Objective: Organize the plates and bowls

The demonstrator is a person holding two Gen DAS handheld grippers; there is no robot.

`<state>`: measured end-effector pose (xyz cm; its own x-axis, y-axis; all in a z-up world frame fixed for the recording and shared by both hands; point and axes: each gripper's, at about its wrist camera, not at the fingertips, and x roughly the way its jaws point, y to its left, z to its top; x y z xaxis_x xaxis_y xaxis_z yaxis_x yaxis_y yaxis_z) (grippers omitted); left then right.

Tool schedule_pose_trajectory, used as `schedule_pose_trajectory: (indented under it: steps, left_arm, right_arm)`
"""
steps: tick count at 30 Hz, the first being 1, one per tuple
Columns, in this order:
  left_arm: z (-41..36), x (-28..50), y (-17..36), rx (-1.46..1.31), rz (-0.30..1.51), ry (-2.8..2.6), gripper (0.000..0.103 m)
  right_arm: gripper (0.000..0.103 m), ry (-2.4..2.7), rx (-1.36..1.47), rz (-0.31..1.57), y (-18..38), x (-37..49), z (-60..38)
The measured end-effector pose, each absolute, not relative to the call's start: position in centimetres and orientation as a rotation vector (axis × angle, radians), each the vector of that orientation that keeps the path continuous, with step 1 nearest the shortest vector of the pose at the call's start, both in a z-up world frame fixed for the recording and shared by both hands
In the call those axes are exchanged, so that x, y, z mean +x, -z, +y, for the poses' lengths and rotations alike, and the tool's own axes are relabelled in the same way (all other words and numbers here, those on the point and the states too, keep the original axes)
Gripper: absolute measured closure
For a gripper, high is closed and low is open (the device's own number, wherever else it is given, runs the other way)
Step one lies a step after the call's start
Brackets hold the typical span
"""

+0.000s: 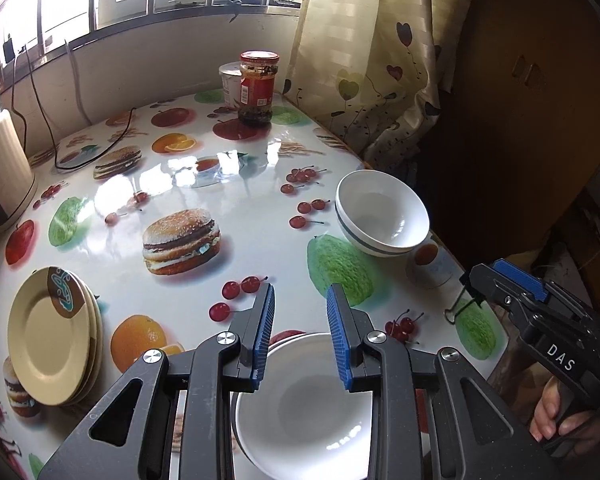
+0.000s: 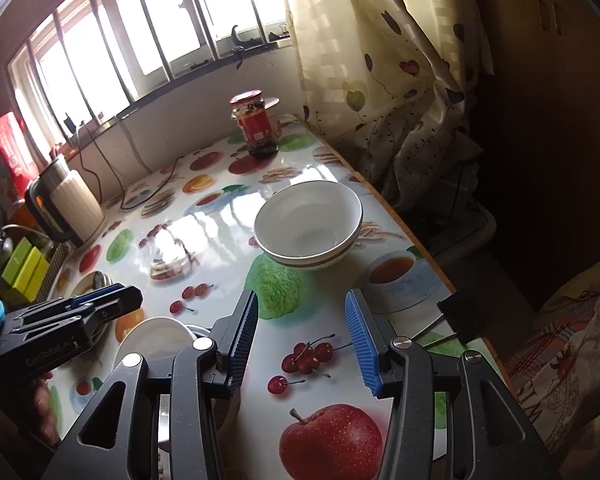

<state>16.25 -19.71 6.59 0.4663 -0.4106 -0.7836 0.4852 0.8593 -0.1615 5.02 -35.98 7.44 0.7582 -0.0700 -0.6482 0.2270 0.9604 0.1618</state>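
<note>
My left gripper (image 1: 300,320) hangs open just above a white bowl (image 1: 304,412) near the table's front edge; nothing sits between its blue pads. That bowl seems nested in another white one. A stack of cream plates (image 1: 52,336) lies at the left. Two nested white bowls with a grey stripe (image 1: 380,216) stand near the right edge. My right gripper (image 2: 304,340) is open over bare tablecloth, with the striped bowls (image 2: 308,224) a little ahead of it. The left gripper (image 2: 132,296) and the white bowl (image 2: 156,340) show at the left of the right wrist view.
A red-lidded jar (image 1: 258,88) and a white tub (image 1: 232,80) stand at the far end by the window. A cream kettle (image 2: 72,204) with its cable sits far left. A binder clip (image 2: 460,316) grips the table's right edge. A curtain (image 2: 380,80) hangs beyond it.
</note>
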Motion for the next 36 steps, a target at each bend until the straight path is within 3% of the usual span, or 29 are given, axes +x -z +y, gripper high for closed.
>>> schedule_pose_trajectory:
  steps: [36]
  left_arm:
    - [-29.9,25.8,-2.7,0.182,1.106,0.583,0.075]
  right_arm:
    - [0.057,0.216,0.270,0.805,-4.7,14.8,-43.6]
